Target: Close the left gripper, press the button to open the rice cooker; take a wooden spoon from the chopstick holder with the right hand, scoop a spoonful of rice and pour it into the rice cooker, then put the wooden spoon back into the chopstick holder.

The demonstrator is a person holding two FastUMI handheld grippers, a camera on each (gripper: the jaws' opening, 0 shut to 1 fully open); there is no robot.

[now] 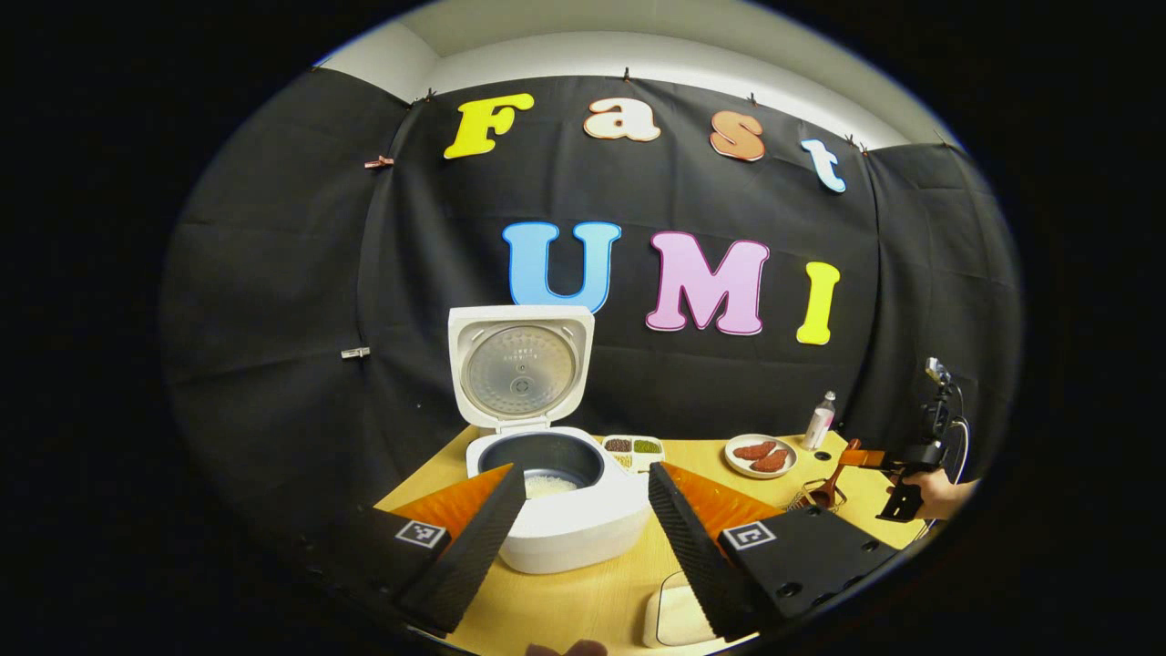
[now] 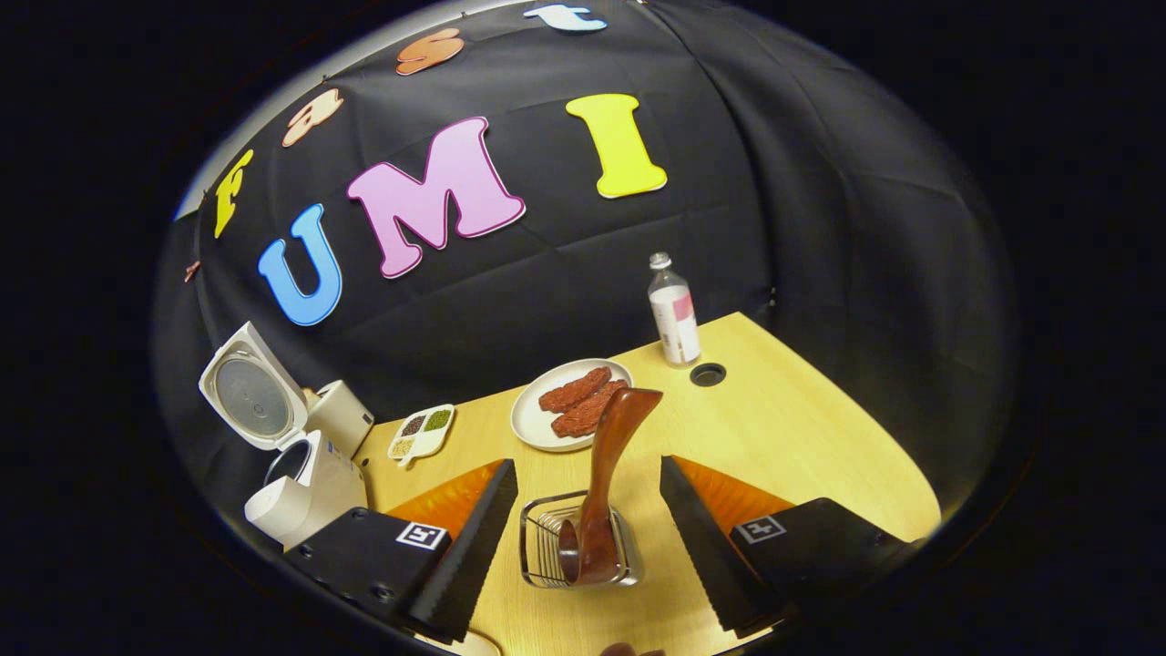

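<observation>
Now the wooden spoon [image 2: 603, 474] is standing in the chopstick holder [image 2: 576, 541], between my right fingers [image 2: 493, 524], which are spread wide and released. Left, the rice cooker [image 1: 556, 492] is gaping open between my released left fingers [image 1: 483, 538] on the table [image 2: 802, 437].

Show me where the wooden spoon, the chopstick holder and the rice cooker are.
wooden spoon [image 2: 608, 465]: right gripper view, middle of its handle.
chopstick holder [image 2: 539, 538]: right gripper view, its left wire wall.
rice cooker [image 1: 574, 538]: left gripper view, front of its white body.
</observation>
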